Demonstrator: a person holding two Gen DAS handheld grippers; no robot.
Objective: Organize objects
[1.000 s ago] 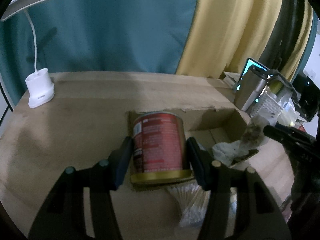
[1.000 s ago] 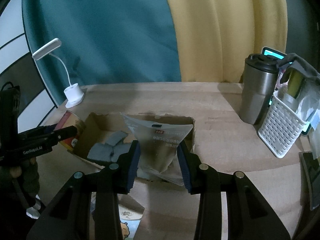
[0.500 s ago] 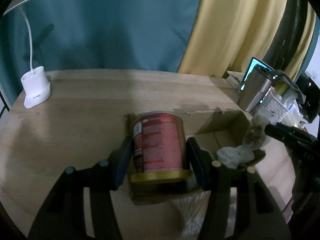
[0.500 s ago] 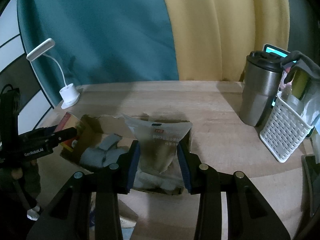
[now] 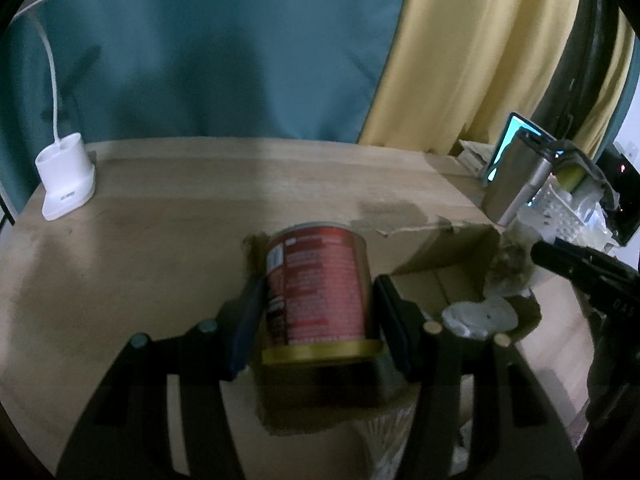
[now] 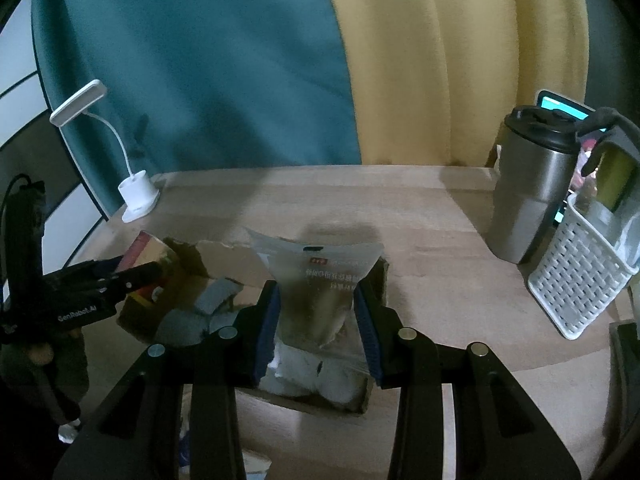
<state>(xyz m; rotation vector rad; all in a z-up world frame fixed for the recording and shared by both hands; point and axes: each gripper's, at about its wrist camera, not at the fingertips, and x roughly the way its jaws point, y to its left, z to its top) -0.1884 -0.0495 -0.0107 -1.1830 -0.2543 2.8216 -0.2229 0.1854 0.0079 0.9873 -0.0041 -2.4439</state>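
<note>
Left gripper: clamps red can (gold rim nearest camera) above cardboard box.
Right gripper: pinches clear snack bag over the box's near edge.
Lamp: ten o'clock.

The far tabletop is left bare between the lamp and the steel tumbler. The right side is blocked by the white basket; the near middle is taken up by the cardboard box.
</note>
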